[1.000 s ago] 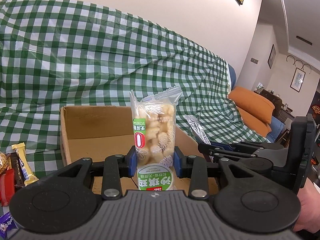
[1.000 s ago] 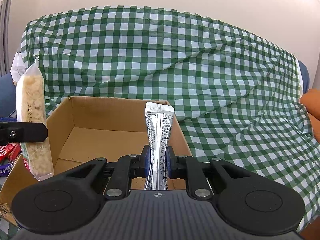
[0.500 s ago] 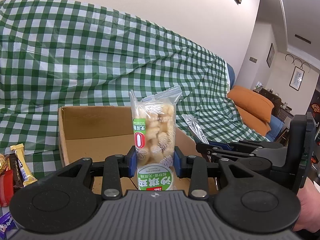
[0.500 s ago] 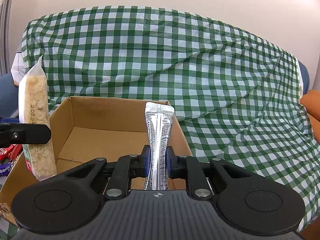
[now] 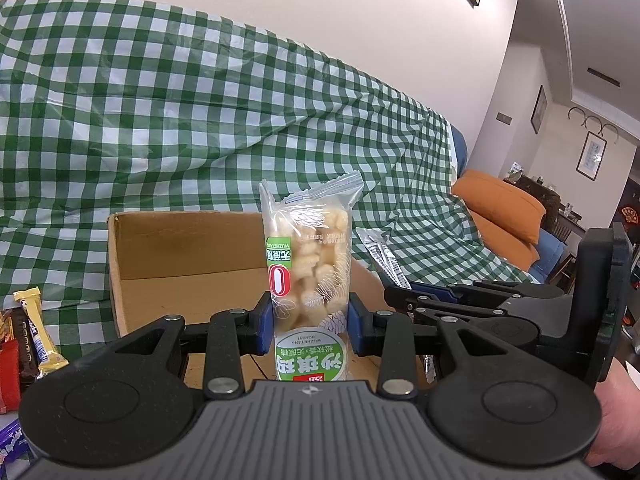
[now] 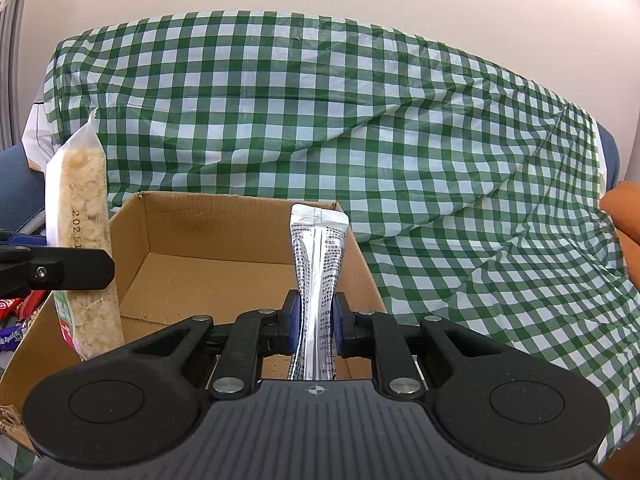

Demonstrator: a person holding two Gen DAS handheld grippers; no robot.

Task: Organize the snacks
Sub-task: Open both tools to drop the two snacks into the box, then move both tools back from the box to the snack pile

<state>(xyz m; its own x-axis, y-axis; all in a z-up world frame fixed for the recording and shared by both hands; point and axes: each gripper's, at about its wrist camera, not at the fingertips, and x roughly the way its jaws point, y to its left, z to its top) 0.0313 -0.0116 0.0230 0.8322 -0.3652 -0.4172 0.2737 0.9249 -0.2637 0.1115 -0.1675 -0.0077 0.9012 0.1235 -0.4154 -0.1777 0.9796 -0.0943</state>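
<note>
Both tools loaded, both poised over the box (image 6: 224,248).

My left gripper (image 5: 308,328) is clamped on the puff bag (image 5: 310,264), pads biting its lower middle, the bag standing upright with the label upside down. My right gripper (image 6: 316,324) is clamped on the foil pouch (image 6: 318,264), pinched low, so the top sticks up free. Each snack hangs above the open box, not yet inside.

Handling, as I judge it: the puff bag is light, air-filled and soft; the pieces look brittle, so a hard squeeze would crush them. The film is slick. Mid-body hold is fine, better across the full part than at the crimped end. The foil pouch is thin, narrow, a bit stiffer along its seam, and slippery; the pads already crease it at the waist. It looks light too. A grip near the middle keeps it from swinging.

Left view only: the loose bars (image 5: 34,332) lying on the check cloth (image 5: 200,120) left of the box, the orange cushion (image 5: 500,208) and the room beyond, my hand (image 5: 616,420) on the right tool, and that tool (image 5: 396,292) from the side with the pouch tip (image 5: 380,256) poking up.

Right view only: the box floor, bare as far as I can see, its near left wall, and the puff bag (image 6: 84,240) edge-on, showing how flat it is, with a printed date on its back.
</note>
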